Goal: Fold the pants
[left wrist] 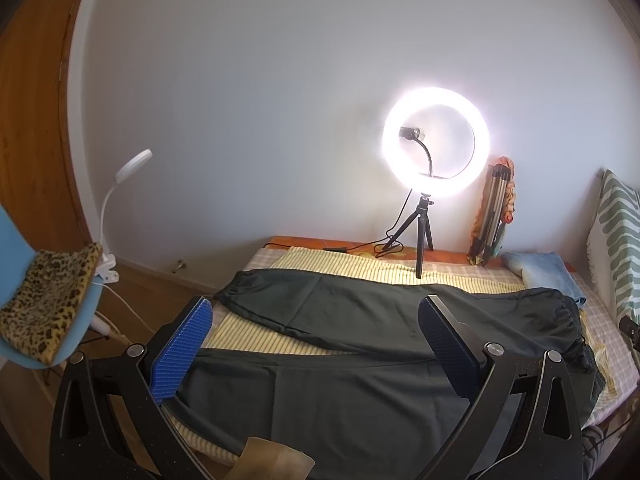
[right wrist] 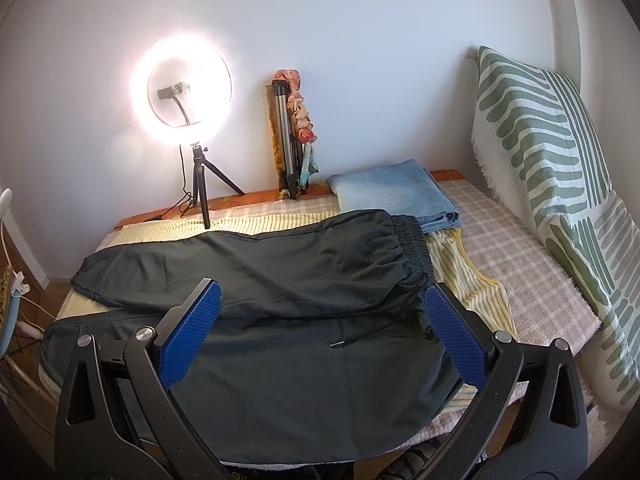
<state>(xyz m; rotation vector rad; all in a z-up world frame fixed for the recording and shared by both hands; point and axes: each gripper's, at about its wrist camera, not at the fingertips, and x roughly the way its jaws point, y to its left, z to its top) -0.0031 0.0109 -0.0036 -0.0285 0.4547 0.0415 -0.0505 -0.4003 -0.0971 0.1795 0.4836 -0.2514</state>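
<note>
Lying spread across the bed [right wrist: 532, 280], the dark pants [right wrist: 280, 280] have 2 legs splayed toward the left and the elastic waistband [right wrist: 412, 248] at the right. A yellow striped cloth [right wrist: 476, 280] sits under them, on top of a pink checked cover.

At the far left in the left wrist view, a blue chair [left wrist: 86, 316] carries a leopard-print cloth [left wrist: 52, 300], and a white clip lamp [left wrist: 132, 168] is clamped just beside it. The left gripper [left wrist: 316, 344] hovers above the nearer pant leg with its blue pads [left wrist: 180, 352] spread wide and nothing between them; it touches no cloth.

Further right, by the wall, a lit ring light [right wrist: 182, 92] stands on a small black tripod [right wrist: 204, 188] whose front foot rests on the striped cloth. Its cable trails along the orange edge of the bed. Right of it, a folded tripod [right wrist: 286, 136] leans upright against the wall with a patterned scarf [right wrist: 302, 120] draped on it.

A folded pair of blue jeans [right wrist: 396, 196] lies near the wall, just beyond the waistband and partly overlapped by it.

The right gripper [right wrist: 324, 340] hangs over the seat of the pants near the waistband, jaws wide apart and empty. A drawstring tip [right wrist: 338, 344] shows on the fabric between its fingers.

At the far right, a green-and-white patterned pillow [right wrist: 540, 140] stands propped against the wall at the head of the bed.
</note>
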